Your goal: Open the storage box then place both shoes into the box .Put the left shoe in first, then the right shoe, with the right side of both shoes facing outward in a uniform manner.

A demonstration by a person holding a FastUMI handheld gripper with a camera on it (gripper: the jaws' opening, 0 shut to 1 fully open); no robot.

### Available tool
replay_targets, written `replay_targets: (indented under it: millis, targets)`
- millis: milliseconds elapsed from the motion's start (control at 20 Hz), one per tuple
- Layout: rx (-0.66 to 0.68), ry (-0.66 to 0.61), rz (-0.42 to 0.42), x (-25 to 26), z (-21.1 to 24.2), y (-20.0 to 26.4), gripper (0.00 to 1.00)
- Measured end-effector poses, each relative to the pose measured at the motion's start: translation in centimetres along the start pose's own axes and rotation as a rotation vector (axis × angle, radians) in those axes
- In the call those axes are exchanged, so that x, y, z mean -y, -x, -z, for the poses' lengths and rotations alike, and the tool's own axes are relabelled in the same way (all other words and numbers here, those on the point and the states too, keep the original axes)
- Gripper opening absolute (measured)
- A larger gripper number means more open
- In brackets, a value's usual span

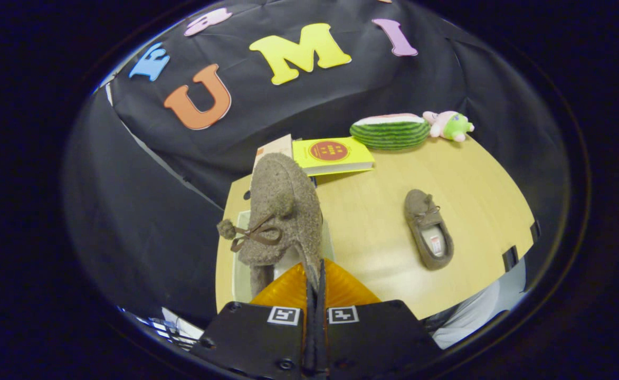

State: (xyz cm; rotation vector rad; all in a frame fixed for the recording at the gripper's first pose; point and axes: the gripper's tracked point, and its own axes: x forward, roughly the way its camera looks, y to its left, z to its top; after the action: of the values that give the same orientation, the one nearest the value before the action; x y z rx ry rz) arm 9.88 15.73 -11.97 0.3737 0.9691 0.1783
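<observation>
Gripper [314, 287]: 2 fingers w/ ribbed, wedge-shaped pads, tapering fwd to a thin seam. Behind them 2 flat black matte plates, 1 per side, angular outer edges, split by a dark centre slot. Each plate has 1 small square black-and-white fiducial marker near the slot, so 2 markers side by side. Round screw heads on plates: 1 near left plate's top corner, a few along lower edge.
</observation>
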Motion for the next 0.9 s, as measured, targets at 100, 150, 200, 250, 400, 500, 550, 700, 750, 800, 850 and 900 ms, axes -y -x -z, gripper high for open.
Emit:
replay_targets:
  millis: [100,150,200,250,400,500,550,700,750,800,850,900]
  targets:
    - [-0.009,-0.014,-0.015,-1.9,0.7,-0.9,0.06]
    - [-0.021,-0.017,-0.023,-2.8,1.1,-1.6,0.06]
    - [-0.031,-0.018,-0.030,-3.7,1.4,-2.3,0.06]
    - [-0.036,-0.023,-0.035,-4.6,1.6,-3.1,0.06]
    - [-0.027,-0.023,-0.030,-6.3,2.1,-5.7,0.06]
    - [-0.019,-0.016,-0.015,-7.0,2.6,-7.7,0.06]
    - [-0.018,-0.008,-0.010,-7.2,3.0,-8.8,0.06]
    - [-0.052,-0.007,-0.005,-7.6,5.4,-12.0,0.06]
    - [-0.078,-0.004,-0.009,-7.8,6.4,-13.0,0.06]
    - [-0.100,-0.002,-0.016,-8.1,7.5,-13.9,0.06]
    - [-0.113,0.002,-0.017,-8.2,8.2,-14.7,0.06]
    - [-0.126,-0.001,-0.017,-8.2,8.9,-15.3,0.06]
